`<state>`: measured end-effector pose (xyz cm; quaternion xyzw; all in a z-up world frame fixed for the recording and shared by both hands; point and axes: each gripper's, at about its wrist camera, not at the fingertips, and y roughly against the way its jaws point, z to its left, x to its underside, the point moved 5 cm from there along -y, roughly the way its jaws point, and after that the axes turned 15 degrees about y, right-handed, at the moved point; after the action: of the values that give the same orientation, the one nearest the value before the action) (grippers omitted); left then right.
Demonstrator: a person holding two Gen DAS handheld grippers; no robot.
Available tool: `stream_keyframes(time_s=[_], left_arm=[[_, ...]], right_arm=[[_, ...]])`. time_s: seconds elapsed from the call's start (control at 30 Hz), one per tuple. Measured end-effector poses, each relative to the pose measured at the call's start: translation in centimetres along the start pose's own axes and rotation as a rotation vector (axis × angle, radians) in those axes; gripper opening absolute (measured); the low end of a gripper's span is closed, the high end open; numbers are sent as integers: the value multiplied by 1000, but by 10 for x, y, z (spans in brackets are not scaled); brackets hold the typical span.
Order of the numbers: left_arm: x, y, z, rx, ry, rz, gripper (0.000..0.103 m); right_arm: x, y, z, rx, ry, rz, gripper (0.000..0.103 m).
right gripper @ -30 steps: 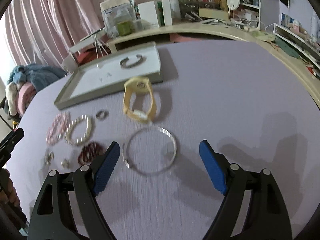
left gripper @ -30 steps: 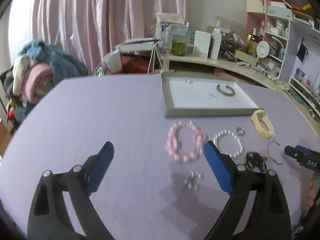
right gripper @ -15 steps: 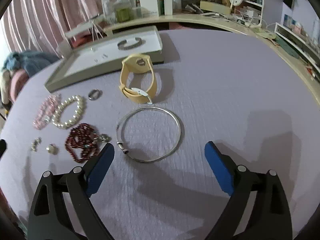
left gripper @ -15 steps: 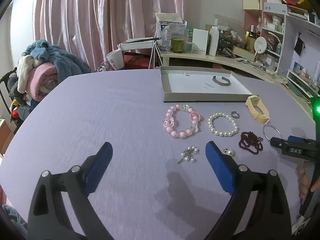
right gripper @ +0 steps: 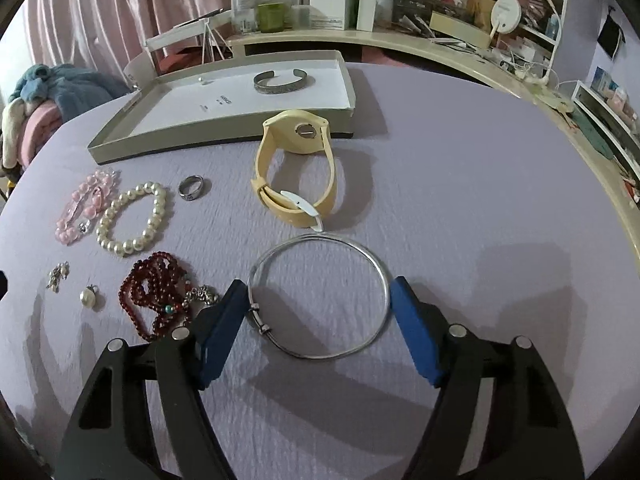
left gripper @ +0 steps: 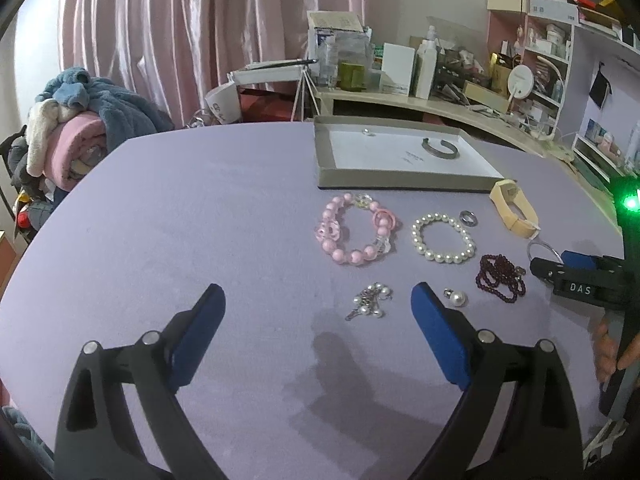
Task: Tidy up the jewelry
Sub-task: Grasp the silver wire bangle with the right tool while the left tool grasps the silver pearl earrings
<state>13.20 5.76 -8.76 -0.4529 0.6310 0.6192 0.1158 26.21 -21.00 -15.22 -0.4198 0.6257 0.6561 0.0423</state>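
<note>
I'm closing my right gripper (right gripper: 316, 308) around the thin silver wire bangle (right gripper: 319, 297) lying flat on the purple tablecloth (right gripper: 460, 200), pads not yet pressing, left gripper (left gripper: 318, 308) spread empty; risk: rounded wire squirts out.

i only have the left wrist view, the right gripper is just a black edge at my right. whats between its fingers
Observer: A thin silver bangle lies flat on the table between the fingers of the right gripper. The jaws are closing around it.
Operator: gripped yet
Observer: Not clearly. The pads sit right beside the rim, and the bangle looks undistorted.
Operator: anything crowding it
Observer: A red bead string with a silver charm lies just beside the finger on the left of that view. The yellow watch is farther off, toward the tray.
</note>
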Motion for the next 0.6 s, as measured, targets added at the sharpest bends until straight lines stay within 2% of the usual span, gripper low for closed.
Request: stream_keyframes(time_s=[0.33,0.6], left_arm=[[1,-25,-10,2,-6,53,93],[6,-51,-22,-6,-35,121,69]], right_arm=[[10,13,-2,-49,-75,-20,74],[13,19,-2,-56,-89,-25,74]])
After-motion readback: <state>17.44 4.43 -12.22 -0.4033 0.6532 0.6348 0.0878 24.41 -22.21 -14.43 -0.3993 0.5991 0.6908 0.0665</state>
